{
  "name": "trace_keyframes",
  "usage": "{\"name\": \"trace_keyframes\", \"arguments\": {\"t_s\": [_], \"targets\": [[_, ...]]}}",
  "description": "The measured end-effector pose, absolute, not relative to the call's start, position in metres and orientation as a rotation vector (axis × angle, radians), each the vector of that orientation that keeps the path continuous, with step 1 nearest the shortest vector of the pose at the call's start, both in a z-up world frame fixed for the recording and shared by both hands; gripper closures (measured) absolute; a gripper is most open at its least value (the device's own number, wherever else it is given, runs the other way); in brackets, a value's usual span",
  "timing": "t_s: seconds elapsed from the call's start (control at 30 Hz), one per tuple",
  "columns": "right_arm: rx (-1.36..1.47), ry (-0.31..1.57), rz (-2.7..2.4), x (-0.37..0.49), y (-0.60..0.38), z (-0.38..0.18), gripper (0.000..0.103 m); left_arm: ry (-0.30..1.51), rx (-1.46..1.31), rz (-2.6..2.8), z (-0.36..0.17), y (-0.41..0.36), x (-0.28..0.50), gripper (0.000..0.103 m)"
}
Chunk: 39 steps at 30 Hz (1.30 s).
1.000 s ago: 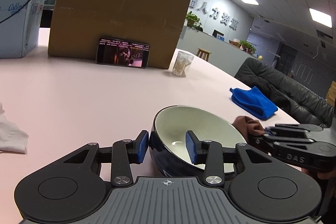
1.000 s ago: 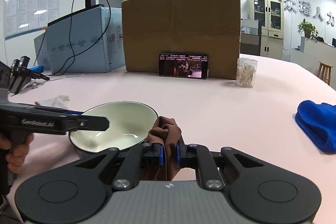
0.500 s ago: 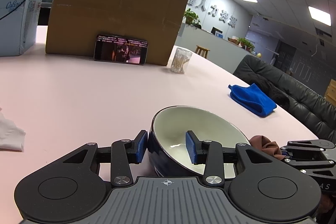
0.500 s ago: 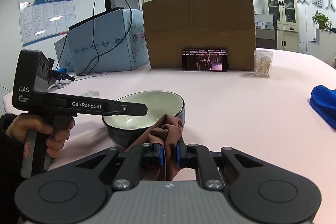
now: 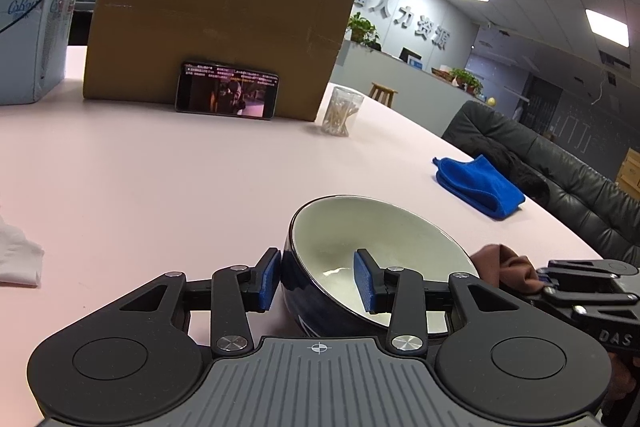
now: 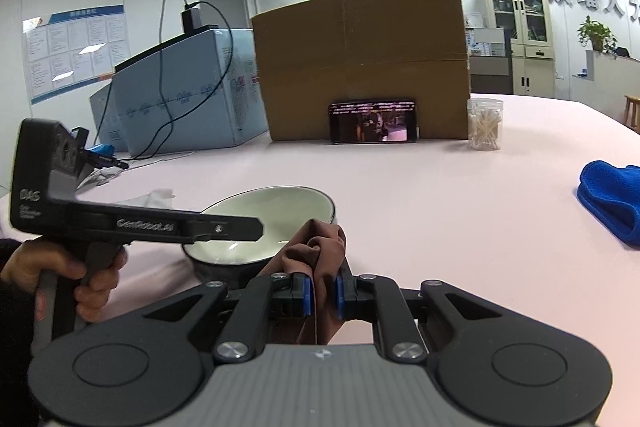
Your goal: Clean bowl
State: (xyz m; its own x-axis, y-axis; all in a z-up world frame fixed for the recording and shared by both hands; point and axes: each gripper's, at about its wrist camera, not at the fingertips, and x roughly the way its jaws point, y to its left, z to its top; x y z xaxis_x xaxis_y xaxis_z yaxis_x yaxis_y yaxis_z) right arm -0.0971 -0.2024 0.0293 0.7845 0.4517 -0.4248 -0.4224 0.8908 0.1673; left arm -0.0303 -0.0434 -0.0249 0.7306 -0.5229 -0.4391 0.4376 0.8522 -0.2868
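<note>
Nearest to me, my right gripper (image 6: 320,297) is clamped on a bunched brown cloth (image 6: 318,251), the fabric pinched between the blue pads and standing up just beside the bowl's near rim. Compared with a second ago, I've pulled that cloth back and up: it was low against the bowl's side, and now it rides at rim height, so I judge the wiping pass inside the bowl has not started and the next move is to tip the cloth over the rim.

My left gripper (image 5: 318,281) straddles the wall of the bowl (image 5: 384,239), one pad outside against the dark blue exterior and one inside the pale interior. The inner pad looks apart from the wall, so I can't tell whether it truly grips or only brackets it. Its placement on the bowl is unchanged over the last second, though the view has shifted a little, so the bowl may have been nudged.

The bowl sits tilted on the pink table (image 5: 160,179). Farther off lies a blue towel (image 5: 480,185), then a jar of cotton swabs (image 5: 342,111), a phone (image 5: 228,95) propped against a cardboard box (image 5: 216,11).
</note>
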Motion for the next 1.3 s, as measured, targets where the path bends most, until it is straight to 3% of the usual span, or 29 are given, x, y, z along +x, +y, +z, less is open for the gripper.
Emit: {"name": "trace_keyframes", "arguments": {"t_s": [1.3], "targets": [[0.062, 0.505, 0.475, -0.096, -0.201, 0.023, 0.088, 0.535, -0.162, -0.546, -0.025, -0.044, -0.029, 0.061]]}}
